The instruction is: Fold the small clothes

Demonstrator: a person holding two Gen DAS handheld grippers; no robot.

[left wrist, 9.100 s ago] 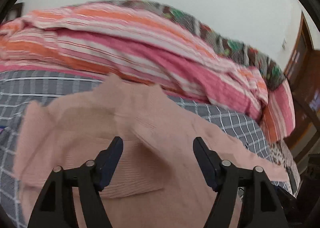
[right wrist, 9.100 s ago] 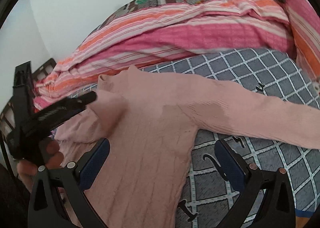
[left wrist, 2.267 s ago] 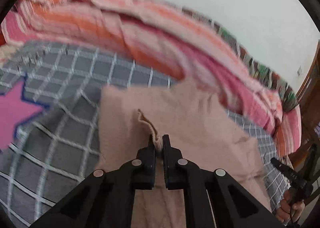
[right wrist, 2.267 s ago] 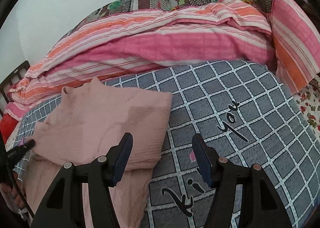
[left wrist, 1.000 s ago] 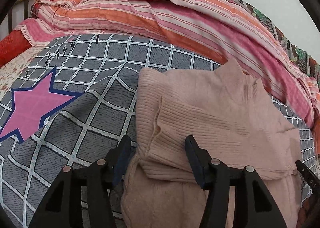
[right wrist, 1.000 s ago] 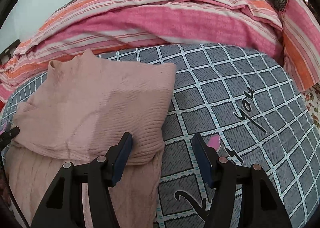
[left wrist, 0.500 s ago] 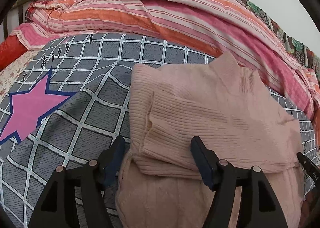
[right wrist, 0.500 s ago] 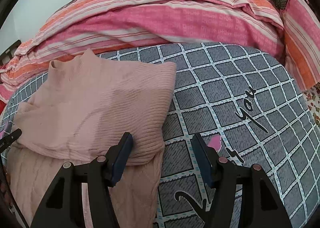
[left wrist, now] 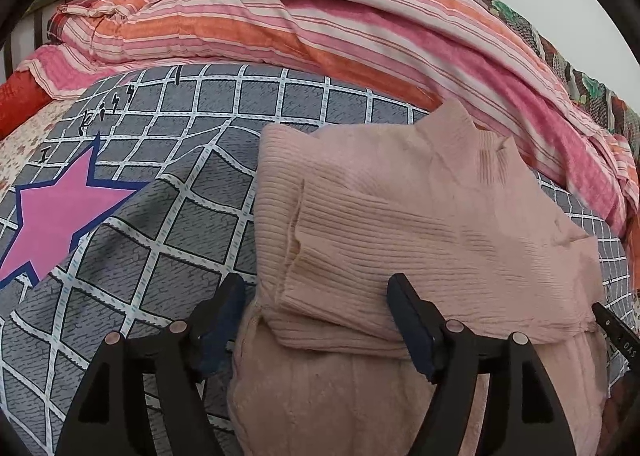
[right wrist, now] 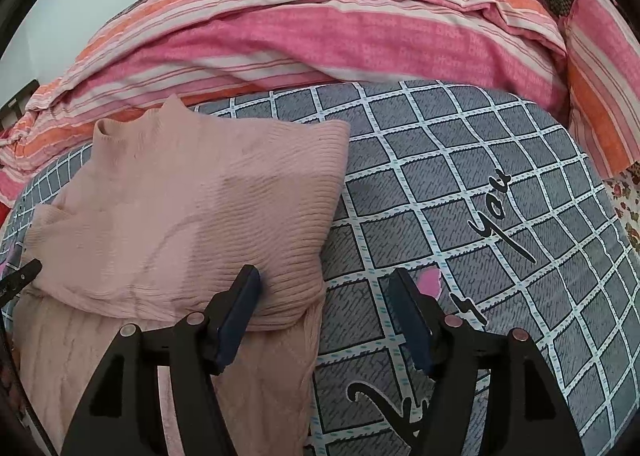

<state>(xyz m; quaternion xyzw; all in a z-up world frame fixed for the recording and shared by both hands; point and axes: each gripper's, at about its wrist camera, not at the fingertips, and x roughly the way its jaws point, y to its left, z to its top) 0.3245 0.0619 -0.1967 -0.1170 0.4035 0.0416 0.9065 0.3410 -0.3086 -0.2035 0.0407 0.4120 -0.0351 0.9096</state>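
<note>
I see the pink sweater (left wrist: pixel 420 223) lying on the grey checked bed cover (left wrist: pixel 168 240), with both sleeves already laid across the chest and the collar pointing toward the striped quilt (left wrist: pixel 360 27) at the far side. My left tool (left wrist: pixel 316 320) hangs over the left edge of the sweater; its jaws are opening and they pinch nothing, although the folded sleeve edge lies in the gap between them. My right tool (right wrist: pixel 324 312) is over the right edge, one finger above the knit and the other above the bed cover; its jaws are also opening and hold nothing. I judge the knit to be soft, light and a little stretchy, so it will sag and slide if I lift it by one layer only. The ribbed fabric should not be slippery in the pads. For the next fold I think the best places to hold are the two lower corners at the hem, which are under the tools and mostly out of view, taking all layers together so the sleeves do not slip out.
</note>
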